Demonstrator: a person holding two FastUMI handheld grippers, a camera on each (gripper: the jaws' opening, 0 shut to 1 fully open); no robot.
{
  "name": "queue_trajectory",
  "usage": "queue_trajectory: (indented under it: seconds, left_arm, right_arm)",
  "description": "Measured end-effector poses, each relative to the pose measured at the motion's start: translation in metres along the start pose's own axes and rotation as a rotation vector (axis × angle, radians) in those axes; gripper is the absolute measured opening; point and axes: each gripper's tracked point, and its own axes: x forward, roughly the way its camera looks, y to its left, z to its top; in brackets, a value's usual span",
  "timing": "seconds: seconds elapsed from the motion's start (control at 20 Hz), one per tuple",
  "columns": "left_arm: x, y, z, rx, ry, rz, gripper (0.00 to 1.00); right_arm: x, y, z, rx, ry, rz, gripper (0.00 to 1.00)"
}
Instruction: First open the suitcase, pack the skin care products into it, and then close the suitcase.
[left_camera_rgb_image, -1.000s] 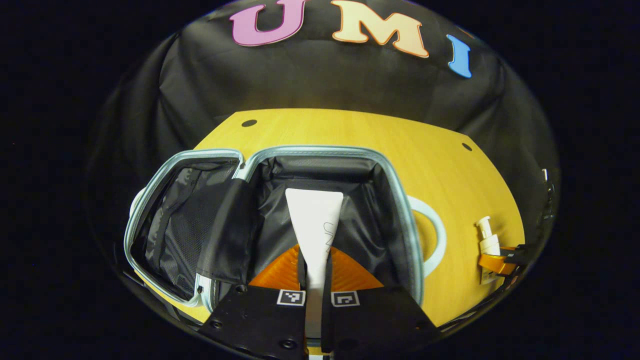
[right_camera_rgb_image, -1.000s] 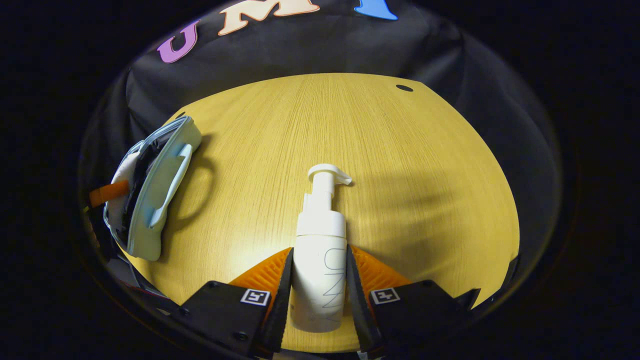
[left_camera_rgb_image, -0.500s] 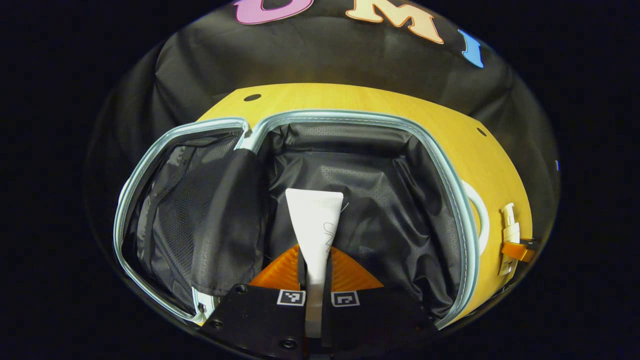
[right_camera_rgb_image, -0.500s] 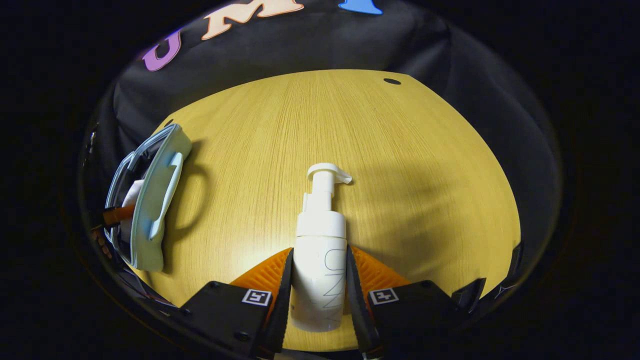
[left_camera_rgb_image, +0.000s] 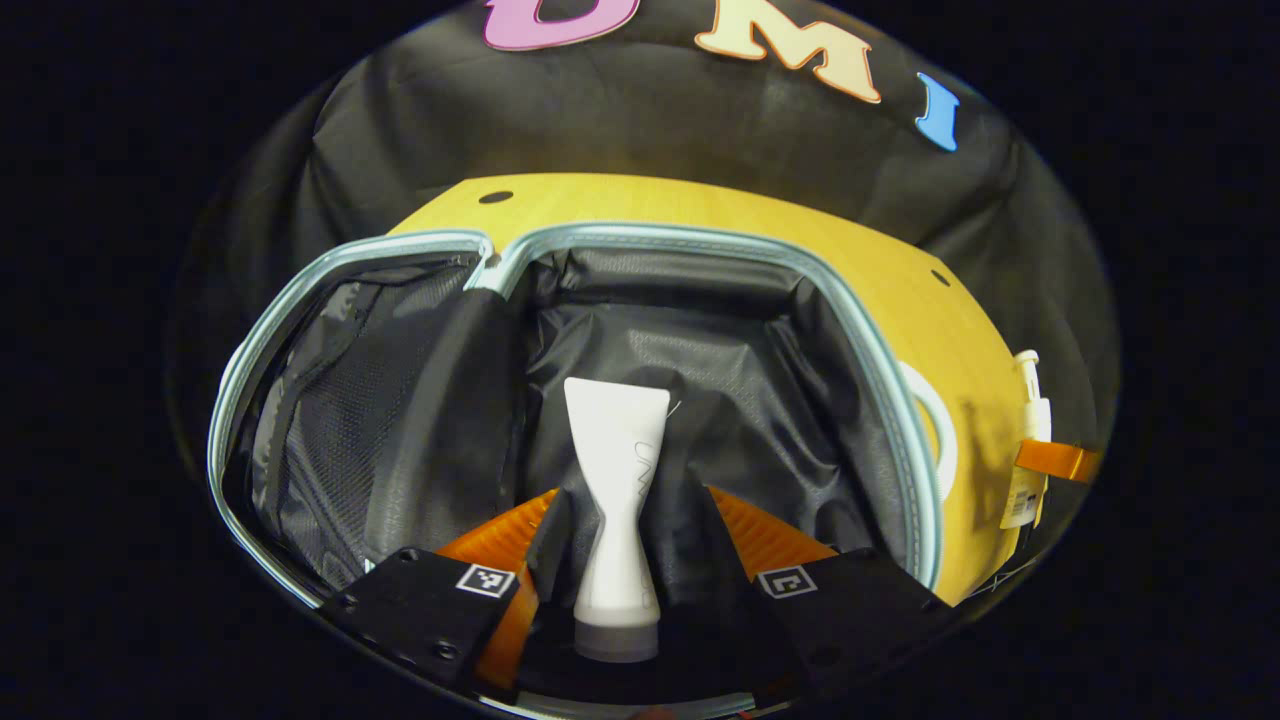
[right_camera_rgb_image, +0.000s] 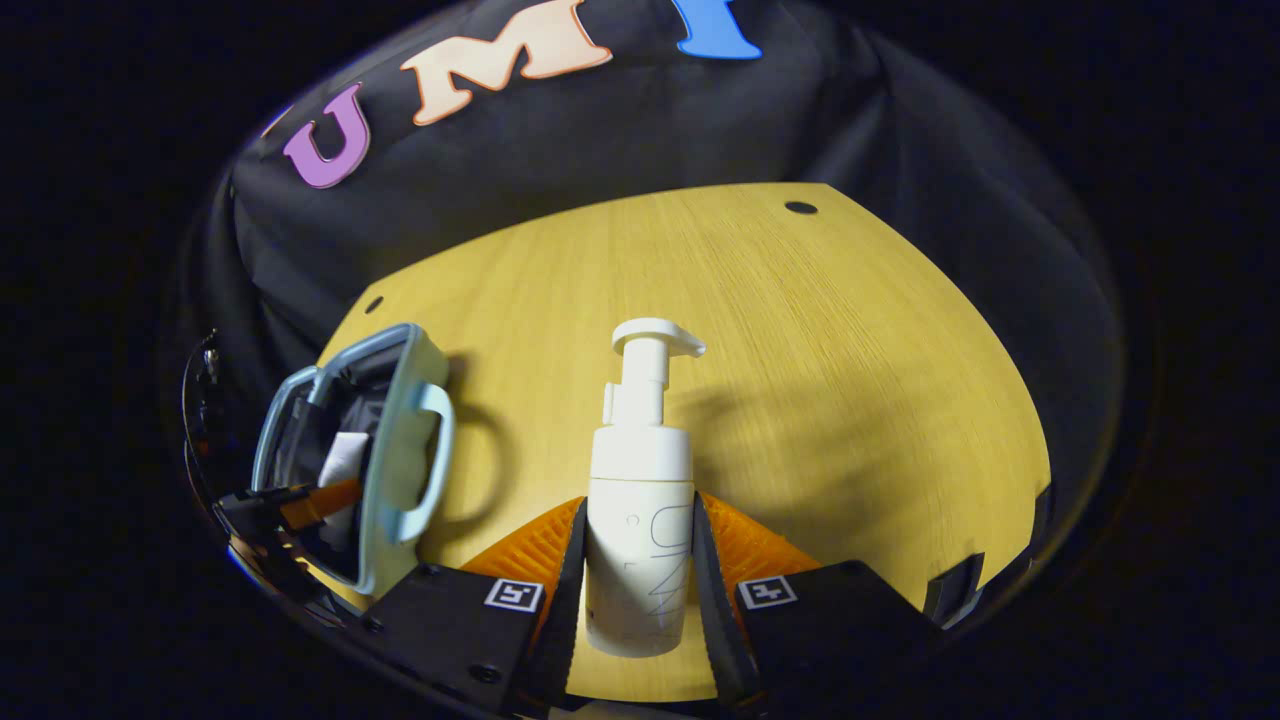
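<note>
The light-blue suitcase (left_camera_rgb_image: 700, 240) lies open on the wooden table, its black lining showing. A white tube (left_camera_rgb_image: 615, 470) rests inside it, cap toward me, between the spread fingers of my left gripper (left_camera_rgb_image: 628, 505), which is open and does not press it. My right gripper (right_camera_rgb_image: 637, 520) is shut on a white pump bottle (right_camera_rgb_image: 640, 500), held upright with the nozzle pointing right. In the right gripper view the suitcase (right_camera_rgb_image: 400, 400) sits at the left with the tube (right_camera_rgb_image: 345, 460) inside and the left gripper (right_camera_rgb_image: 300, 505) over it. The left gripper view has the bottle (left_camera_rgb_image: 1030, 440) at the far right.
The suitcase's lid half with its mesh pocket (left_camera_rgb_image: 340, 420) lies open to the left. Its pale handle (right_camera_rgb_image: 435, 450) sticks out toward the bottle. The wooden table (right_camera_rgb_image: 800, 350) stretches bare to the right, with small dark holes near its far corners.
My left gripper has opened and let go of the tube, which now lies in the suitcase. The right gripper, still holding the bottle, has tilted and drawn nearer the suitcase.
</note>
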Motion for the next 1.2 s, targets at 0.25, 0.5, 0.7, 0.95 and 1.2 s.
queue_trajectory:
  seconds: [0.25, 0.5, 0.7, 0.95, 1.2]
  left_arm:
    - [-0.04, -0.001, 0.043, 0.018, -0.139, -0.033, 0.77]
    - [-0.075, 0.058, 0.067, -0.052, -0.217, 0.047, 0.77]
    - [-0.095, 0.122, 0.058, -0.113, -0.231, 0.154, 0.79]
    - [-0.123, 0.185, 0.038, -0.19, -0.226, 0.271, 0.79]
    - [-0.133, 0.23, 0.023, -0.239, -0.22, 0.35, 0.79]
  right_arm:
    - [-0.007, 0.08, 0.013, -0.046, -0.017, 0.126, 0.56]
    - [-0.003, 0.147, 0.008, -0.1, 0.002, 0.221, 0.55]
    - [0.007, 0.191, -0.006, -0.11, 0.051, 0.278, 0.55]
    - [0.018, 0.235, -0.021, -0.137, 0.107, 0.325, 0.56]
    - [0.05, 0.256, -0.061, -0.209, 0.206, 0.285, 0.56]
